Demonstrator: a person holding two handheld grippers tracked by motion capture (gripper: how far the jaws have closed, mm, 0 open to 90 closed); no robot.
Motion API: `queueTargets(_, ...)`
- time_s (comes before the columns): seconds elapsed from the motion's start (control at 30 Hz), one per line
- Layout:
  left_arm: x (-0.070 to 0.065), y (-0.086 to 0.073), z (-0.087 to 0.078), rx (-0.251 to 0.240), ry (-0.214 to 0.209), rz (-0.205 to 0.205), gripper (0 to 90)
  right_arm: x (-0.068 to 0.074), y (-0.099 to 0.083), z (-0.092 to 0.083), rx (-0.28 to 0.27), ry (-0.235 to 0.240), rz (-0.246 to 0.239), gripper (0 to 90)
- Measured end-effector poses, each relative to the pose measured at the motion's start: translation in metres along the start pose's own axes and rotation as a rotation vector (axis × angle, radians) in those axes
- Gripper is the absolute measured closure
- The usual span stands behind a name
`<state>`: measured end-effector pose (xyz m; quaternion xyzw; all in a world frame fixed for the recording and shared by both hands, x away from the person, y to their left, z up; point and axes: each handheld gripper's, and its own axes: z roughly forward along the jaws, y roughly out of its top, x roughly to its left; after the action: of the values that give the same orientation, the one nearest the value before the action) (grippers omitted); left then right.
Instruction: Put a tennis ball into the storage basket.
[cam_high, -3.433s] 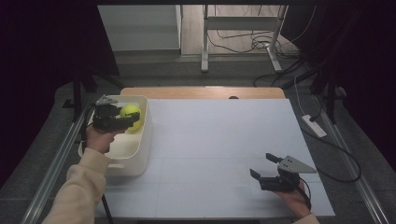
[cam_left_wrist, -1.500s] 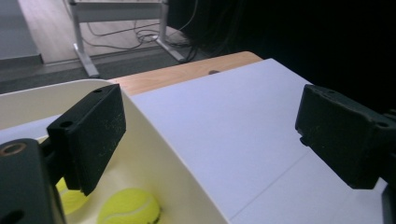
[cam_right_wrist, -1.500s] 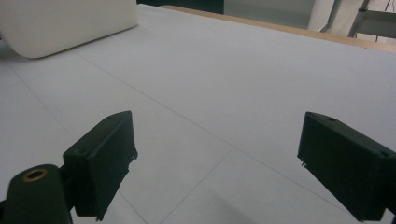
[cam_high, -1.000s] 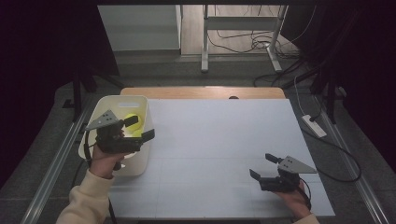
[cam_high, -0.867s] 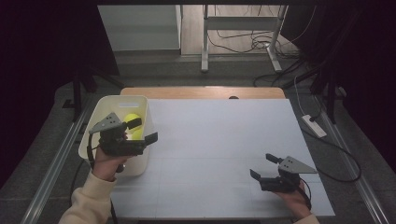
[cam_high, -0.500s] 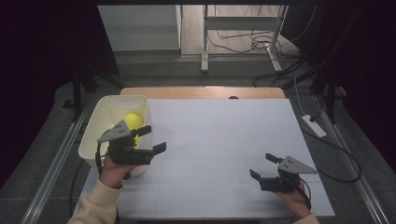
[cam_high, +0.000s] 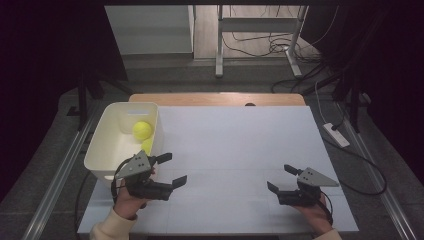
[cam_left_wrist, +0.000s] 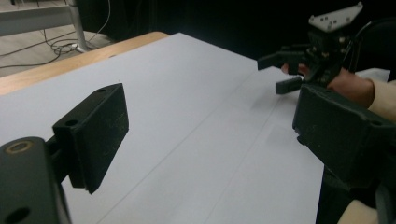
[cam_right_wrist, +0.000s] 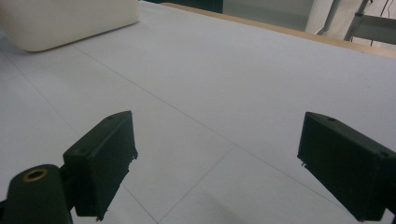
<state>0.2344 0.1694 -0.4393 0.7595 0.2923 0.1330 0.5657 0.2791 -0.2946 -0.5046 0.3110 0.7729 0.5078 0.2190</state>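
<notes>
Your left gripper (cam_high: 170, 170) sat low over the white table cover (cam_high: 235, 145), just off the near right corner of the white tub (cam_high: 107, 145). Its jaws pointed toward the right side of the table and a little away from you, so its long axis ran roughly across the table. The jaws stood apart with nothing between them, and they had just been closing a little; in the left gripper view the bare cover lay between the two black pads (cam_left_wrist: 100, 135).

Your right gripper (cam_high: 281, 179) rested near the front right of the cover, well apart from the left one. Its jaws pointed left, back toward the tub, and its long axis also ran across the table. Those jaws were wide apart and held nothing.

Two yellow-green balls lay inside the tub: one (cam_high: 142, 130) near its far right side, the other (cam_high: 148, 145) just nearer you, against the right wall and partly hidden by it. Being round, they showed no long axis. The tub's own long axis ran away from you, along the table's left edge.
</notes>
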Motion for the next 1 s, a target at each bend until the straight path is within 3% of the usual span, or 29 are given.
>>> queueTargets(0.3,-0.005,-0.019,0.0,0.018,0.001,0.0,12.3,0.0,0.0,0.0,-0.001,0.002,0.001,11.2)
queueTargets(0.5,-0.003,-0.04,0.002,0.051,-0.007,-0.006,12.3,0.001,0.0,0.0,0.003,0.002,-0.003,11.2)
queueTargets(0.73,0.003,-0.064,0.007,0.122,0.022,-0.031,11.6,0.002,0.0,0.001,0.008,0.005,-0.008,11.2)
queueTargets(1.0,0.01,-0.083,0.008,0.165,0.049,-0.05,11.5,0.003,-0.001,0.002,0.014,0.017,-0.009,11.1)
